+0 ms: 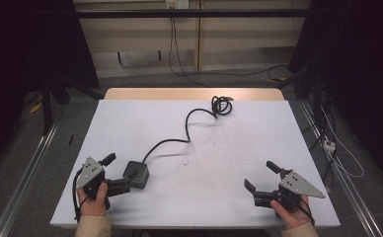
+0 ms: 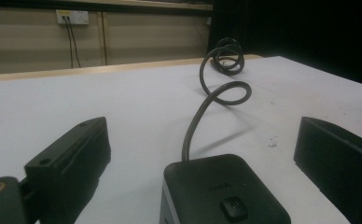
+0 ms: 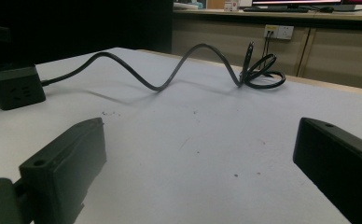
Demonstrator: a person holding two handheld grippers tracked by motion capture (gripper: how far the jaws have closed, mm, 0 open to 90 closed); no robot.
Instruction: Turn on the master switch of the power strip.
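A black power cube [image 1: 136, 174] with a button on top rests on the white table [image 1: 209, 197] at the front left. Its black cable [image 1: 179, 140] snakes toward the back and ends in a coil [image 1: 221, 104]. My left gripper [image 1: 118, 173] lies just left of the cube and points at it. In the left gripper view the cube [image 2: 223, 191] sits low between the wide-apart jaws of the left gripper [image 2: 202, 140], and neither jaw touches it. My right gripper [image 1: 259, 176] rests open at the front right, nothing between its jaws [image 3: 198, 140]. From there the cube [image 3: 16, 86] shows far left.
The table's wooden back edge [image 1: 194, 93] shows behind the white top. Wall sockets [image 1: 176, 4] with hanging leads sit at the back wall. Loose cables [image 1: 337, 153] lie on the floor at the right, and metal rails [image 1: 26, 168] run along both sides.
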